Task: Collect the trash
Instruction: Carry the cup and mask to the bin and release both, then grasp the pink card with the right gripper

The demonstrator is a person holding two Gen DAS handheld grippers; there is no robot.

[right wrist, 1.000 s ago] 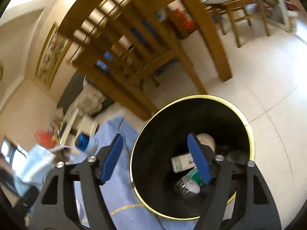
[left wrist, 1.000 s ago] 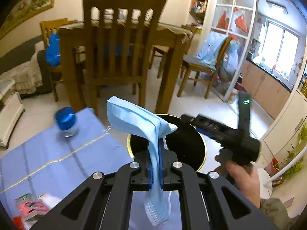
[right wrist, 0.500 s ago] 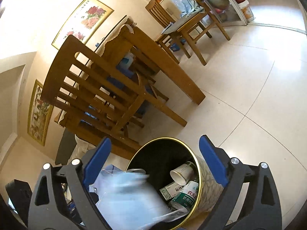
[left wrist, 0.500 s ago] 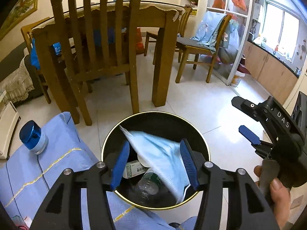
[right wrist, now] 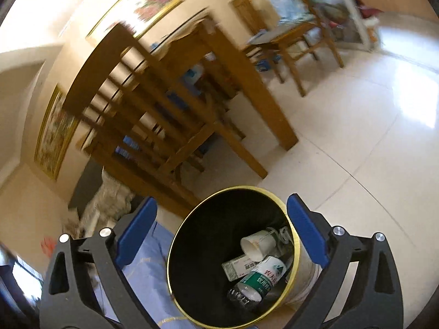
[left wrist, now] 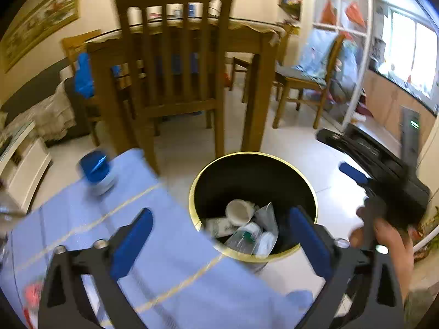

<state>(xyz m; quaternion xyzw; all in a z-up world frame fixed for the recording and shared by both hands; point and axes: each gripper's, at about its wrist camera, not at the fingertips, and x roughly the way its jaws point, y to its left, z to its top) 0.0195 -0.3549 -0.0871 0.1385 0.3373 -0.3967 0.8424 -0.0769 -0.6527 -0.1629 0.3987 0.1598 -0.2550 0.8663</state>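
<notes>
Left gripper (left wrist: 219, 235) jaws opening, empty; right gripper (right wrist: 221, 227) opening, empty. Bin (left wrist: 253, 155) at 12 o'clock. Mask (left wrist: 267, 216) inside: light, limp; pinch fold.

Right gripper (right wrist: 221, 235) opening, empty, above bin (right wrist: 296, 242) holding bottle (right wrist: 258, 281), cup (right wrist: 258, 242), carton (right wrist: 237, 267)

Wooden dining table (left wrist: 247, 38) and slat-back chair (left wrist: 175, 54) stand on pale tiled floor (right wrist: 356, 137) below framed paintings (right wrist: 137, 8).
</notes>
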